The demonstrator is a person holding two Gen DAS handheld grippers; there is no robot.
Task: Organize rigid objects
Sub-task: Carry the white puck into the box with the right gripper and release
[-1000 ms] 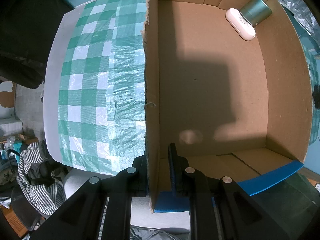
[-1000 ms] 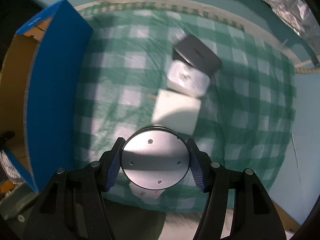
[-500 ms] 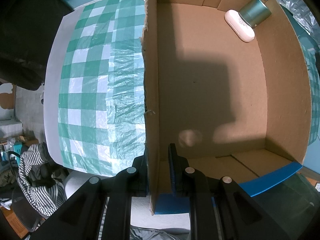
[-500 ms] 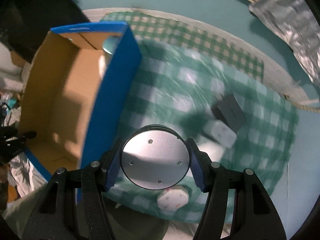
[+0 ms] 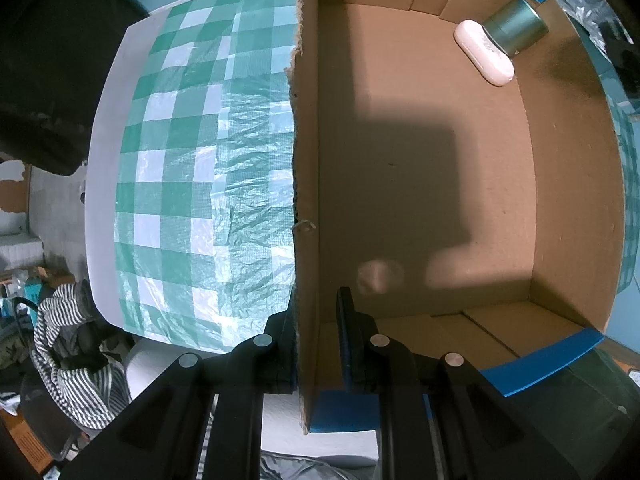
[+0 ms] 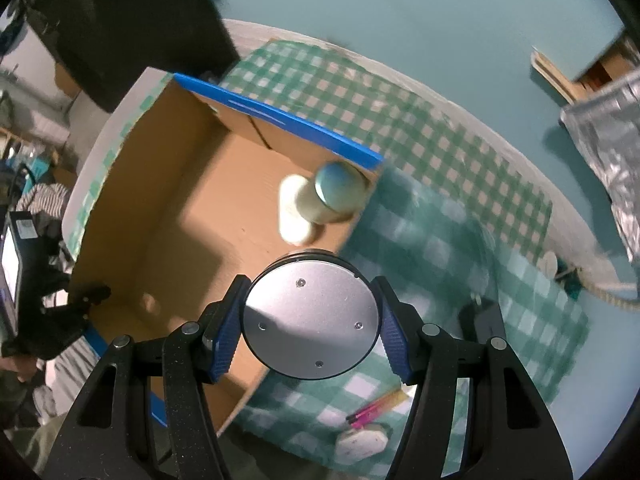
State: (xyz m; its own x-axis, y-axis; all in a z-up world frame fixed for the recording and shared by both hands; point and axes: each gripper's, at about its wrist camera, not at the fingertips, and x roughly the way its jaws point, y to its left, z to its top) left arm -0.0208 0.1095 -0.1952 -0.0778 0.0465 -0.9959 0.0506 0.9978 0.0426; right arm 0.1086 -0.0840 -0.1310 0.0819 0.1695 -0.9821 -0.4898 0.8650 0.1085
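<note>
Left tool (image 5: pixel 316 320) pinches the cardboard box (image 5: pixel 306 184) wall; right tool (image 6: pixel 310 320) grips a silver round tin (image 6: pixel 311 318) above the box edge, over the checked table (image 6: pixel 432 216).

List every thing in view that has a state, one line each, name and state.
Cardboard box: open-topped, upright, one wall pinched.
Left gripper: shut on the box wall.
Right gripper: shut on the silver disc.
Silver disc: held, in the air by the box's edge.
Metal cylinder: inside the box, in a corner.
White case: closed, lying beside the cylinder.
</note>
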